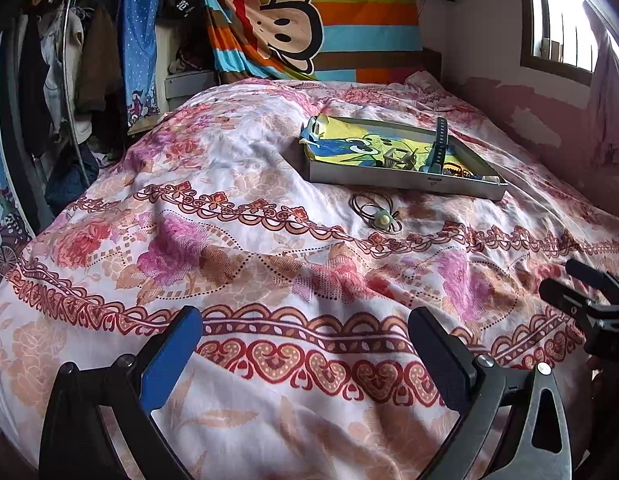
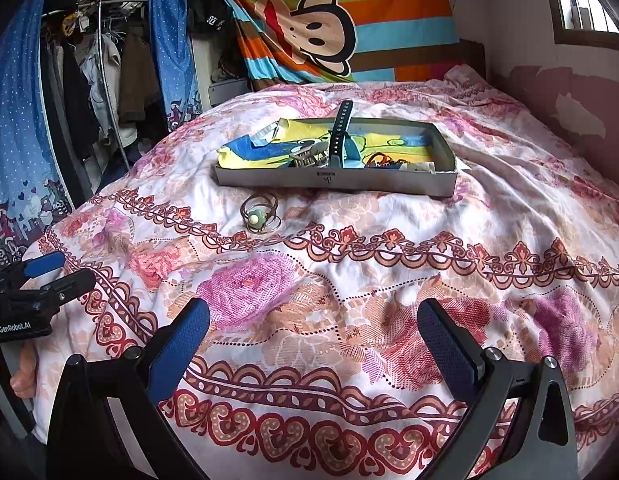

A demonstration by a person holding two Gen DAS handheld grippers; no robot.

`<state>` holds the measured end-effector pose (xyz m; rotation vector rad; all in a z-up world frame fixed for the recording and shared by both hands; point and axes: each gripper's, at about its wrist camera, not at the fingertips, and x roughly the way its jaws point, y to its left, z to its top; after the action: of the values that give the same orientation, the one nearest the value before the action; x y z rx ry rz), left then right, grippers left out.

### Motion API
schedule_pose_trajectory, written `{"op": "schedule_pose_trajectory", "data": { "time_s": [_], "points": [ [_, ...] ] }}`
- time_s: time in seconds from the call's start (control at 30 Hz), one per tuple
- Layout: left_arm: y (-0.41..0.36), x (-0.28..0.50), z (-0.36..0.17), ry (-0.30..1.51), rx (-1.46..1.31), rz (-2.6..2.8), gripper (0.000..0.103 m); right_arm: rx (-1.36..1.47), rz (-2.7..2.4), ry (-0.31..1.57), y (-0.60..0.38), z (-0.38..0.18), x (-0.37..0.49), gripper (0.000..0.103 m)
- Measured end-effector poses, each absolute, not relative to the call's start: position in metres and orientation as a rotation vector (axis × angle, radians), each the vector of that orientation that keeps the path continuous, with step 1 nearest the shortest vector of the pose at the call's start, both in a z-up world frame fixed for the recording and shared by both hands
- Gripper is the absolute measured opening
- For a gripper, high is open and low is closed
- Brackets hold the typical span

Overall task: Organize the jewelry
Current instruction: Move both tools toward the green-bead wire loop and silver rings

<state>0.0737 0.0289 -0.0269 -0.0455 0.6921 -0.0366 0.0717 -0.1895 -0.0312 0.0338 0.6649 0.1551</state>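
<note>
Both tools, left tool (image 1: 305, 344) and right tool (image 2: 313, 334), wide apart, empty | bangles (image 2: 260, 213) ahead, before tray (image 2: 333, 182) | light, stiff, slippery: pinch one rim

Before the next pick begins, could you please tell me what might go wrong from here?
1. The coiled bangles with a pale bead lie flat on the soft, rumpled bedspread; a tool closing on them may pinch fabric or only one loop.
2. The watch strap sticks up over the far rim of the tray and could snag or tip out.
3. The tray sits on uneven bedding and may shift if pressed.
</note>
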Motion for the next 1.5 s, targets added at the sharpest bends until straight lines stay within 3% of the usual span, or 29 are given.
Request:
{"op": "schedule_pose_trajectory", "data": {
  "time_s": [0.37,0.93,1.37,1.5],
  "points": [
    [0.029,0.109,-0.019,0.713,-0.060,-0.078,0.103,-0.056,0.150,0.676,-0.185,-0.027,0.097,0.102],
    [0.018,0.243,-0.035,0.851,-0.120,-0.157,0.103,-0.199,0.160,0.689,-0.196,-0.027,0.201,0.102],
    [0.009,0.262,-0.053,0.864,-0.131,-0.166,0.103,-0.236,0.194,0.707,-0.190,-0.040,0.222,0.102],
    [0.006,0.264,-0.058,0.872,-0.120,-0.197,0.091,-0.233,0.196,0.710,-0.189,-0.040,0.224,0.102]
  ]
}}
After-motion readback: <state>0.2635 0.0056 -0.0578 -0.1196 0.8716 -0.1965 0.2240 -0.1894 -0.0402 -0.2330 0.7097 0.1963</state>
